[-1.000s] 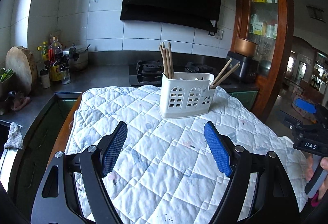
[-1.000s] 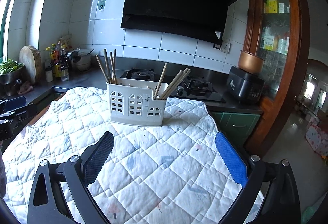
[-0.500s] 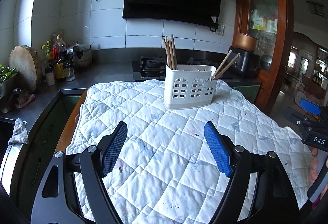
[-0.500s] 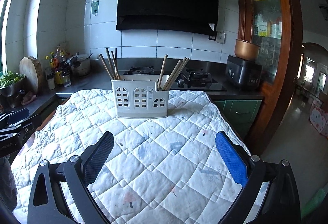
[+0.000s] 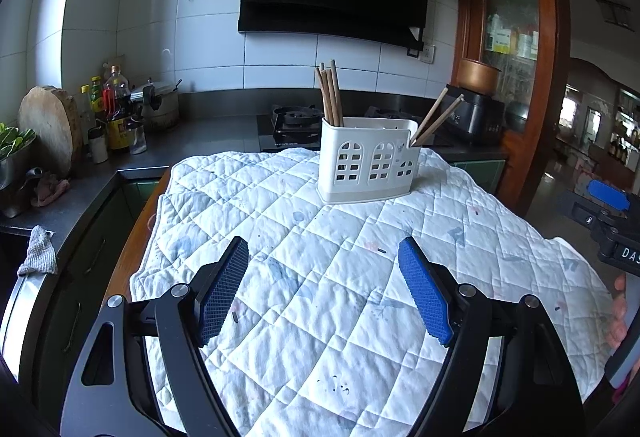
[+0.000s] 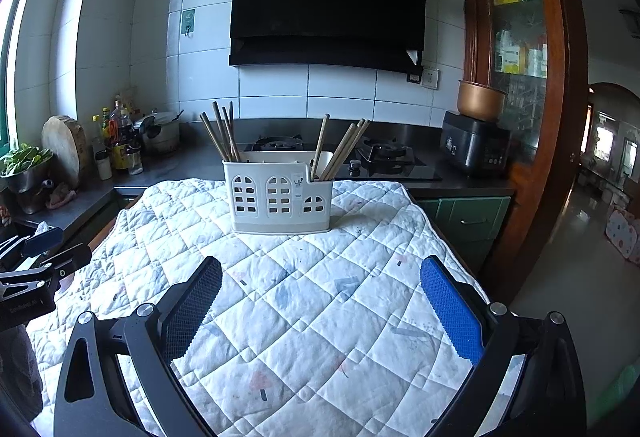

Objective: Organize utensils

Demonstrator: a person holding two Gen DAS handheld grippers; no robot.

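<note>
On the far half of the quilted white cloth (image 6: 304,301) stands the white utensil holder (image 6: 280,199), upright, with arched cut-outs on its front wall. I count two clusters of wooden chopsticks in it: one bunch (image 6: 222,133) at its left end, another (image 6: 344,149) leaning out to the right from the lower right compartment. From the left wrist view the same holder (image 5: 368,165) sits ahead and slightly right of centre, well apart from my fingers.

My left gripper (image 5: 322,289) hangs over the near part of the cloth with its jaws spread wide and nothing between the blue pads. My right gripper (image 6: 322,313) is the same: jaws wide apart, empty, aimed roughly at the holder. Each gripper shows at the edge of the other's view.

Behind the cloth runs the dark counter (image 6: 192,161) with a gas hob (image 6: 376,153), bottles (image 6: 116,141) and a round wooden board (image 6: 66,147).
</note>
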